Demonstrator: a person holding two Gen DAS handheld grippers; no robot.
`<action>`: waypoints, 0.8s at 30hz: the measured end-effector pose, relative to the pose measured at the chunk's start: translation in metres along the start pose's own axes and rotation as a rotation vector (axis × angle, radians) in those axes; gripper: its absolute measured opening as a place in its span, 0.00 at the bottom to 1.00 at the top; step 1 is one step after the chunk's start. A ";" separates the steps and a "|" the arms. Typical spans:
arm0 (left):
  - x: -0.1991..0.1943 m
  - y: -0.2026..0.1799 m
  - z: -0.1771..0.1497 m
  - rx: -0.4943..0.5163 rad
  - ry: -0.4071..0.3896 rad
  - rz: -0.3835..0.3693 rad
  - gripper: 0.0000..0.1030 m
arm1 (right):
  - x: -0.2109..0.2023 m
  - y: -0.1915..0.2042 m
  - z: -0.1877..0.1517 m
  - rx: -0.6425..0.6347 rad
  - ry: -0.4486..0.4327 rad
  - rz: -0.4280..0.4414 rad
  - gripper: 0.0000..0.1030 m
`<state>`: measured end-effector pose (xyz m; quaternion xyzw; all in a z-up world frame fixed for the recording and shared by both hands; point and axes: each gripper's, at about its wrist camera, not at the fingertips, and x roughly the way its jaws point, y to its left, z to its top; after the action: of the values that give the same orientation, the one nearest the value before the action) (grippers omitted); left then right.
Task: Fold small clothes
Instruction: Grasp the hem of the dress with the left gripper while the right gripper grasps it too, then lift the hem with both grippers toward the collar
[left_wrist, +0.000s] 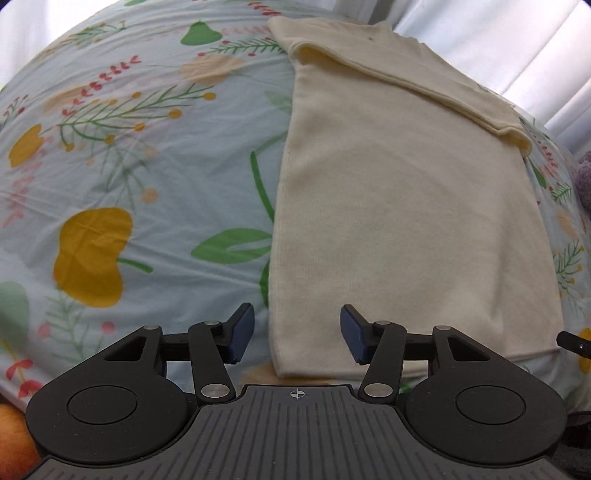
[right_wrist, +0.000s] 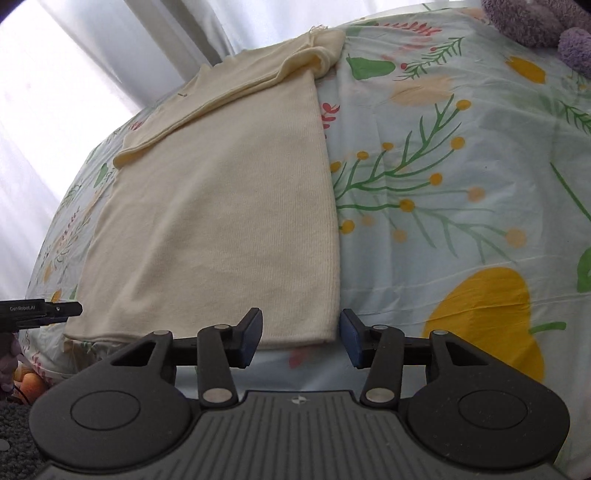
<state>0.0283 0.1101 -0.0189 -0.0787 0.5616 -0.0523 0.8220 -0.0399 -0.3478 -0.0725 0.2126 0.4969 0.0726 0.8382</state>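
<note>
Left gripper: released, nothing between the pads, poised over the near-left corner of the garment. Its left pad sits over bare sheet, its right pad over cloth; the folded left edge runs away between the two.

Right gripper: also released and empty, at the near-right corner. Its left pad is over cloth, its right pad just off the edge over the sheet.

Garment: cream knit, already narrowed to a long panel, lying flat on the floral sheet and stretching away from both grippers. At the far end a sleeve or flap is doubled across it, loose and slightly puffed.

Risks, as I judge them:
- The hem looks to be several layers. A shallow pinch may take only the top one, and the panel would open when lifted.
- A deep pinch could take the sheet too, since one pad of each gripper is over it, and drag it up.
- Unequal lift from the two corners would skew the fold.
- The far flap is unpinned; carrying the hem over it quickly could shove or unroll it.
- The near hem lies close to where the sheet drops away; a tug toward the grippers could slide the garment off.

Beyond: purple plush far right, curtain behind.
</note>
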 end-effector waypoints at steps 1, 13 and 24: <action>-0.001 0.002 -0.001 -0.005 0.007 -0.007 0.51 | 0.000 -0.001 0.001 0.006 -0.002 0.003 0.44; 0.000 0.003 0.003 0.026 0.053 -0.100 0.09 | 0.008 0.004 0.007 0.043 0.038 0.049 0.09; -0.037 -0.005 0.071 -0.013 -0.236 -0.165 0.08 | -0.002 0.010 0.065 0.119 -0.157 0.130 0.05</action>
<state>0.0809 0.1168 0.0413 -0.1357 0.4531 -0.1065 0.8746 0.0164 -0.3578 -0.0393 0.2988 0.4183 0.0804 0.8540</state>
